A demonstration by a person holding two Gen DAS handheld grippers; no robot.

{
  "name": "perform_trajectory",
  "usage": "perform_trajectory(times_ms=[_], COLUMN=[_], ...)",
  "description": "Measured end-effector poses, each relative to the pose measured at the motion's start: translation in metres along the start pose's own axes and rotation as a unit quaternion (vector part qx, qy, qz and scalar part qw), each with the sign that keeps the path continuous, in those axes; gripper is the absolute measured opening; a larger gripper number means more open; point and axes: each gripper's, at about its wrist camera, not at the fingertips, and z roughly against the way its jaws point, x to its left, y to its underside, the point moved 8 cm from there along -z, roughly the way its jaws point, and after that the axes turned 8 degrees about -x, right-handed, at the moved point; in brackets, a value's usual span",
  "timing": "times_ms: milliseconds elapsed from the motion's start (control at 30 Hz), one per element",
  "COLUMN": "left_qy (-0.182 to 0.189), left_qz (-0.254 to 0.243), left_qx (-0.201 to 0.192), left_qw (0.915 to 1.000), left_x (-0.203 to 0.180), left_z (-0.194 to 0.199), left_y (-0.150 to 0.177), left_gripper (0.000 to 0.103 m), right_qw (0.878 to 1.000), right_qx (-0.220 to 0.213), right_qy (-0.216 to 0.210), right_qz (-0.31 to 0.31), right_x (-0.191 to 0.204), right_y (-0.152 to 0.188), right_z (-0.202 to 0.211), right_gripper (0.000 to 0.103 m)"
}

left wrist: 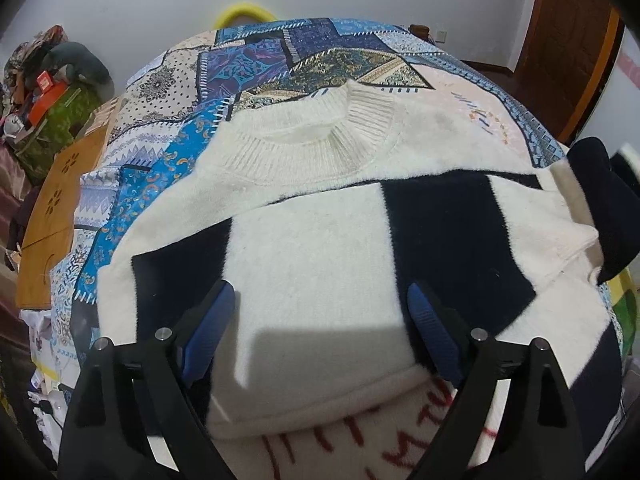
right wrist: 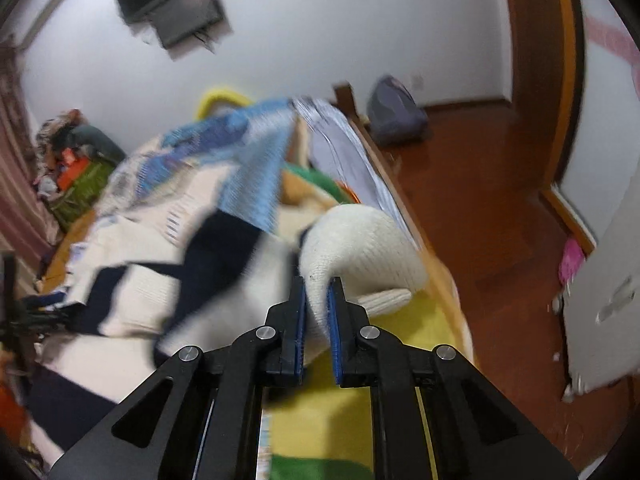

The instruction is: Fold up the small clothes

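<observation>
One sweater (left wrist: 320, 240) on one quilt (left wrist: 248, 60), left gripper (left wrist: 320, 300) jaws wide, right gripper (right wrist: 318, 284) jaws pinching its cuff (right wrist: 360, 256).

Left wrist view: we find it sharp and evenly lit, with soft indoor light. The left gripper (left wrist: 322, 304) throws a hard-edged grey shadow on the sweater (left wrist: 320, 248) between and just behind its fingers. Fisheye bending bows the bedspread (left wrist: 256, 68) ahead; the corners go black.

Right wrist view: we note heavy motion blur ahead and to the left of the right gripper (right wrist: 318, 284); its fingers stay crisp. The wall (right wrist: 320, 20) is bright, without glare.
</observation>
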Motion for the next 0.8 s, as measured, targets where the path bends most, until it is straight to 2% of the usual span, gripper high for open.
perform_trajectory(times_ms=[233, 400, 567, 800], left_qy=[0.013, 0.021, 0.026, 0.021], left_qz=[0.003, 0.016, 0.036, 0.067], left_qx=[-0.036, -0.059, -0.076, -0.079], left_qw=[0.9992, 0.9979, 0.9961, 0.9944], left_x=[0.006, 0.022, 0.045, 0.087], left_z=[0.036, 0.060, 0.079, 0.095], left_y=[-0.001, 0.000, 0.008, 0.032], left_gripper=[0.089, 0.089, 0.089, 0.089], right_qw=[0.995, 0.987, 0.980, 0.970], right_qx=[-0.071, -0.089, -0.077, -0.023], right_qy=[-0.065, -0.111, -0.158, -0.214], right_qz=[0.037, 0.069, 0.093, 0.113], right_x=[0.074, 0.139, 0.211, 0.298], right_y=[-0.065, -0.084, -0.083, -0.050], right_z=[0.051, 0.051, 0.028, -0.015], right_gripper=[0.009, 0.009, 0.009, 0.009])
